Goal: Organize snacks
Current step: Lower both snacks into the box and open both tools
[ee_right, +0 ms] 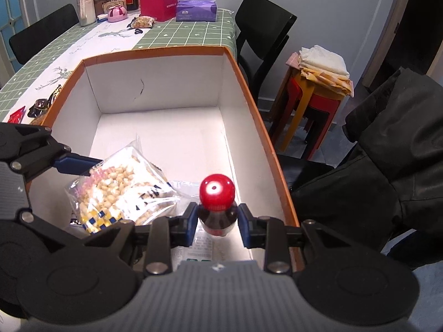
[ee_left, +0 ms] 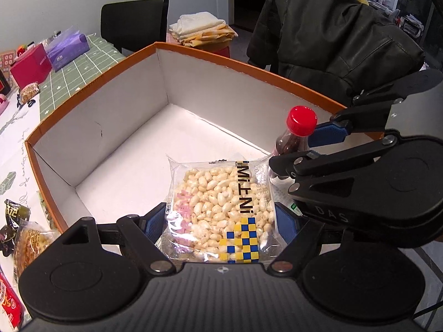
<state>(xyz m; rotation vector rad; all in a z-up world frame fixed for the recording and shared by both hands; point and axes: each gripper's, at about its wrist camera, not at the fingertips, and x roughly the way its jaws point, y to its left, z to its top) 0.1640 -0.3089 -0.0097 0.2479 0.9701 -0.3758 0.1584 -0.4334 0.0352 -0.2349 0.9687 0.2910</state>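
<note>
Over the box [ee_left: 105, 110] I held the rice-puff pack [ee_left: 221, 210] in the left gripper [ee_left: 221, 221], the right gripper [ee_right: 217, 221] clamping the cola bottle [ee_right: 217, 207]; next, lower and release both.

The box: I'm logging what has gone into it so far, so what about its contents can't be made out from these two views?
- Box near end: both views, hidden by the grippers' bodies.
- Flat packet under the puffed-rice bag: right wrist view, only an edge shows; print unreadable.
- Bottle label and base: covered by the right gripper; whether it stands on the floor is unclear.
- Left gripper: pads flank the bag; contact unclear.
</note>
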